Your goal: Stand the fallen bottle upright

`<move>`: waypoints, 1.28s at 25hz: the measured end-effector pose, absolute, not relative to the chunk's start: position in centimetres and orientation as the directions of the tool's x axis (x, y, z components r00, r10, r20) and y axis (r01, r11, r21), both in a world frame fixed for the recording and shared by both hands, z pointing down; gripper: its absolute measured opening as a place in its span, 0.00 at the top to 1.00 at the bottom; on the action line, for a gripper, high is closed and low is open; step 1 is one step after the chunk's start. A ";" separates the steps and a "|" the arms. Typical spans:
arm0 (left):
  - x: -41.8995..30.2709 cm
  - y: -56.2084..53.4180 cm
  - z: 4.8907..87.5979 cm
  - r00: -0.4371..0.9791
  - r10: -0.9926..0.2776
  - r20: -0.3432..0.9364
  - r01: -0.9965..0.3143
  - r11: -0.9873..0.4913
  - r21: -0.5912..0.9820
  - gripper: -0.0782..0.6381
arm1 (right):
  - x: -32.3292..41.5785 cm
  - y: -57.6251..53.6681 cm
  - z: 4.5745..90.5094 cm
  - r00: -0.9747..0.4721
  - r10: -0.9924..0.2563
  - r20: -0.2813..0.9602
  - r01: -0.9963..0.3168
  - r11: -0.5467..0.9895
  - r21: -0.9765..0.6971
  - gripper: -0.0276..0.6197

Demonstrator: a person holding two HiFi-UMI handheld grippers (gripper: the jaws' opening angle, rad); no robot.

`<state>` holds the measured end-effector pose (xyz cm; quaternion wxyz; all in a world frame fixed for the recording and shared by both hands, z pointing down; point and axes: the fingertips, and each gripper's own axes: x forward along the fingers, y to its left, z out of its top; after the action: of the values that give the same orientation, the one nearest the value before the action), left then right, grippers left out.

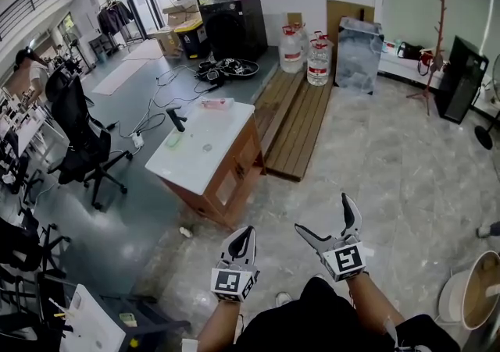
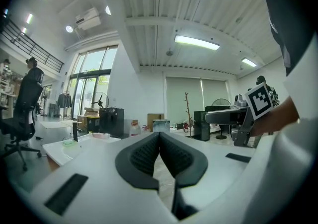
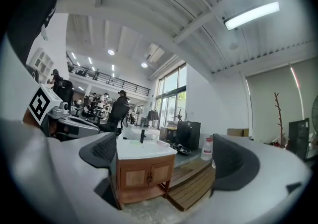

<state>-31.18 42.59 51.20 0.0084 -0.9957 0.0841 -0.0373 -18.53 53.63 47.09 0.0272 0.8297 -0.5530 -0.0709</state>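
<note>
A dark bottle (image 1: 178,119) stands upright on the white top of a wooden cabinet (image 1: 223,136), well ahead of both grippers; it shows small in the left gripper view (image 2: 75,131) and in the right gripper view (image 3: 142,135). My left gripper (image 1: 241,244) is low in the head view, its jaws together with nothing between them (image 2: 159,137). Beside it, my right gripper (image 1: 323,216) has its jaws spread wide and empty, and the cabinet (image 3: 136,173) is seen far off between them. Neither gripper touches the bottle.
A small green thing (image 1: 173,140) and a pink thing (image 1: 216,104) lie on the cabinet top. A black office chair (image 1: 78,136) stands to the left, a wooden platform (image 1: 293,120) and water jugs (image 1: 316,60) behind, a round basket (image 1: 478,289) at lower right.
</note>
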 end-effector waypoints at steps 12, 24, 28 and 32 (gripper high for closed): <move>-22.9 38.7 51.1 0.984 -0.154 0.085 -0.149 -0.987 -0.062 0.87 | -10.2 49.6 48.5 0.378 -0.925 -0.049 -0.917 -0.381 0.119 0.03; -9.3 32.8 51.0 0.973 -0.208 0.100 -0.203 -0.978 -0.052 0.87 | 4.6 42.7 48.5 0.326 -0.945 -0.036 -0.936 -0.328 0.127 0.03; -6.1 30.8 51.2 0.964 -0.246 0.103 -0.241 -0.969 -0.062 0.87 | 8.1 40.6 48.7 0.292 -0.957 -0.008 -0.952 -0.291 0.099 0.03; -4.0 28.7 51.3 0.953 -0.285 0.104 -0.277 -0.957 -0.080 0.87 | 11.0 38.6 49.5 0.256 -0.967 0.017 -0.964 -0.253 0.085 0.03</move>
<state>-3.99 28.66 51.35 0.0324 -0.9877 0.1423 -0.0571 11.00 38.56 49.53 0.0392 0.7914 -0.6097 -0.0192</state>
